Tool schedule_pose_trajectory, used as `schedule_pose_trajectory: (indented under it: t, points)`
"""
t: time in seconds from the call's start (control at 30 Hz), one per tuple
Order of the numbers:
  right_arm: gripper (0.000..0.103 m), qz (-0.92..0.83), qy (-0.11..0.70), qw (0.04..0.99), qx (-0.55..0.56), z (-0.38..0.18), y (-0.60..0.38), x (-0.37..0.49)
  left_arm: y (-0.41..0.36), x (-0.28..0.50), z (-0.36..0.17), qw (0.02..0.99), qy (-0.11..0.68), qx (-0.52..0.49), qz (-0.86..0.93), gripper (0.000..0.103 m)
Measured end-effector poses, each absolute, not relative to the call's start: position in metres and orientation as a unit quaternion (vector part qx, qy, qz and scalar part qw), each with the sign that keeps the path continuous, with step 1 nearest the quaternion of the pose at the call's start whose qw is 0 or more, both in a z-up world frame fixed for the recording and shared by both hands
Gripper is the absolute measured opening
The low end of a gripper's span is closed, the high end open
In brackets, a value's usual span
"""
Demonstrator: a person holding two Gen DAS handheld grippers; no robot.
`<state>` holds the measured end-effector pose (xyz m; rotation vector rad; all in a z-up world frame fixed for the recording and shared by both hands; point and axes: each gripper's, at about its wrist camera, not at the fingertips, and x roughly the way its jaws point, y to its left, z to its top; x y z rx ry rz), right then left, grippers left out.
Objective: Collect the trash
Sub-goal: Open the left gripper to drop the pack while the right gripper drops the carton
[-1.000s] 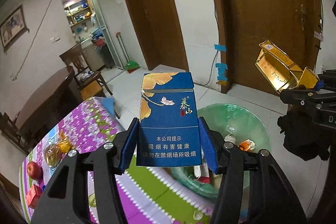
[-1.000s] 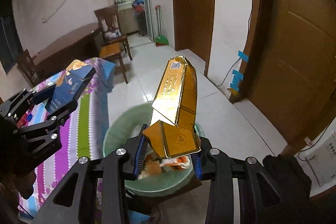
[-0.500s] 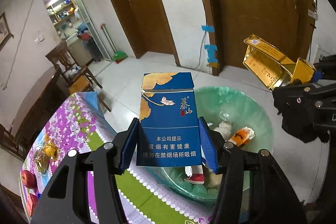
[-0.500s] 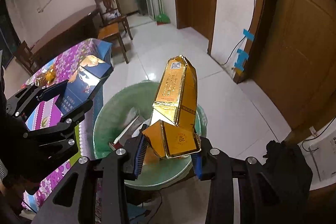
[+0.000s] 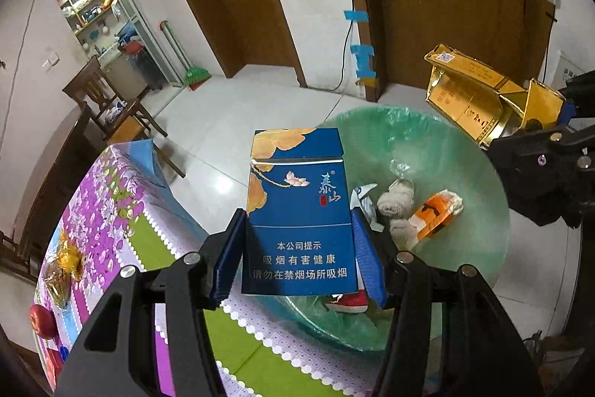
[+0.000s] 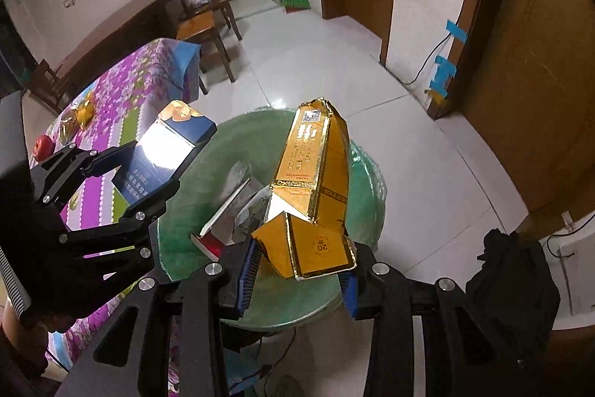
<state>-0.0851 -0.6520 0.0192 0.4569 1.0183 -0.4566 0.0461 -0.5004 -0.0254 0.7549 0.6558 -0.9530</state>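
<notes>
White floor tiles and brown wooden doors fill the background of the left wrist view, with the green-lined trash bin [image 5: 409, 151] standing on the floor hard against the edge of the table under its purple flowered cloth [image 5: 111, 211]. The left gripper [image 5: 299, 248] has its blue pads pressed on both sides of an upright blue cigarette pack [image 5: 297, 211], jaws part-way closed to the pack's width; the pack hangs over the bin's near rim, at the table side. Inside the bin lie an orange wrapper [image 5: 435, 214] and crumpled paper [image 5: 398, 199]. Across the bin, the gold carton [image 5: 468, 99] juts in over the far rim. From the right wrist view, the same tiled floor and a wooden chair [image 6: 200, 10] sit beyond the bin [image 6: 208, 166]. The right gripper [image 6: 297, 270] is clamped narrowly on the folded lower end of the gold carton [image 6: 312, 173], whose long torn body leans out above the bin's opening; the left gripper [image 6: 122, 173] with its blue pack [image 6: 167, 144] shows at the bin's table-side rim. The step in hand looks like the drop. To do it well, each piece should be fully over the liner before the jaws part; the blue pack wants a little more travel toward the bin's centre, and the long carton should tip downward so it does not catch the rim.
</notes>
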Motion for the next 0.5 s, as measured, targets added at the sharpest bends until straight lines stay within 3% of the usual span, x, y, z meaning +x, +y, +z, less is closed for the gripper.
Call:
schedule_pose_trajectory:
  t: [0.27, 0.33, 0.37, 0.5]
  points:
    - [0.042, -0.210, 0.488, 0.820, 0.214, -0.007, -0.654, -0.068, -0.508, 0.055, -0.045, 0.766, 0.320, 0.359, -0.427, 0.054]
    - [0.063, -0.219, 0.488, 0.819, 0.207, -0.010, -0.655, -0.065, -0.508, 0.056, -0.047, 0.762, 0.323, 0.359, -0.431, 0.073]
    - [0.072, -0.226, 0.482, 0.822, 0.203, -0.009, -0.654, -0.066, -0.507, 0.054, -0.047, 0.765, 0.317, 0.359, -0.430, 0.078]
    - [0.072, -0.224, 0.474, 0.826, 0.208, -0.010, -0.653, -0.071, -0.505, 0.051, -0.046, 0.764, 0.315, 0.358, -0.434, 0.079]
